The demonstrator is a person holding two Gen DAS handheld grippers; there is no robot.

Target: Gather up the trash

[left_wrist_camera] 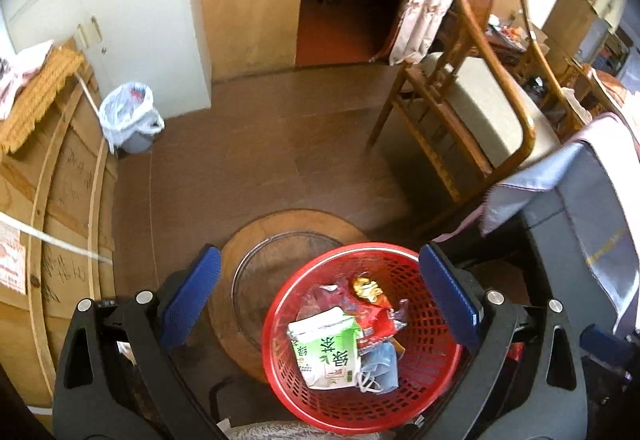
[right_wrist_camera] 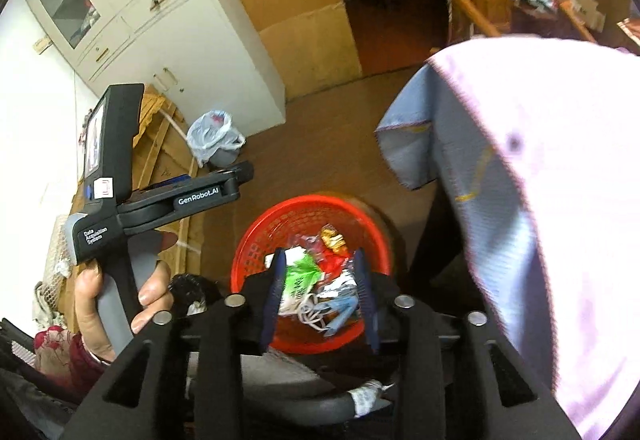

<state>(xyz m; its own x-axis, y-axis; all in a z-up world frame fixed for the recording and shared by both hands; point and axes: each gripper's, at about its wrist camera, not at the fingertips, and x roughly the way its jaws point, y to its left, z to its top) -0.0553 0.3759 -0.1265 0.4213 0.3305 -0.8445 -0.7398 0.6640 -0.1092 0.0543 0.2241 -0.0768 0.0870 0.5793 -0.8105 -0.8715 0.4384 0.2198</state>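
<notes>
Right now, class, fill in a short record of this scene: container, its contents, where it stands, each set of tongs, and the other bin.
container: red basket, mesh sides
contents: green-and-white carton, blue face mask, red wrappers, yellow wrapper
stands: on the floor, partly over a round wooden board
left tongs: open, nothing between them
right tongs: open, nothing gripped, above the basket
other bin: grey bin with white bag, by the white cabinet

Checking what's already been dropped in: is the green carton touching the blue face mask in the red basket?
Touching. The left wrist view shows the mask pressed against the carton's right edge in the basket, no gap between them.
</notes>
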